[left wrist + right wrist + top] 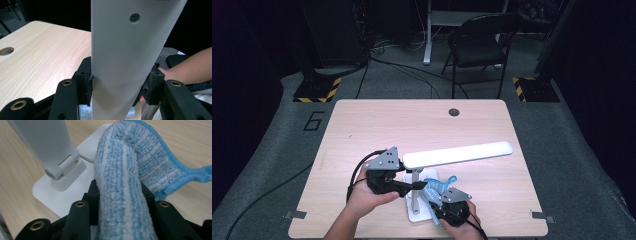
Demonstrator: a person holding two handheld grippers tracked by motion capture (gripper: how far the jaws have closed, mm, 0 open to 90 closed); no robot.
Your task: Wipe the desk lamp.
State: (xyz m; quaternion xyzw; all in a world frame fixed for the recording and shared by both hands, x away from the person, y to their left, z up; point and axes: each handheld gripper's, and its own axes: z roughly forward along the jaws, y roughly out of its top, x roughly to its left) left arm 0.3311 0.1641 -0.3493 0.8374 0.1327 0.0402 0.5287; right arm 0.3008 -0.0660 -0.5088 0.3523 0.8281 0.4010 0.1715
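Between right jaws, pinched blue cloth (125,195)

Lamp stem (125,62) top cut off by edge; cloth (439,187) partly hidden behind right gripper (443,200).

Right tongs (122,195) clamp blue-striped cloth (130,165); white lamp base (62,192) at 10 o'clock, touching cloth, on desk (20,170).

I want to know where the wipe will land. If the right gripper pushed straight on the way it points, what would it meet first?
Probably the lamp's white base, just ahead of the cloth the right gripper holds; depth is unclear.
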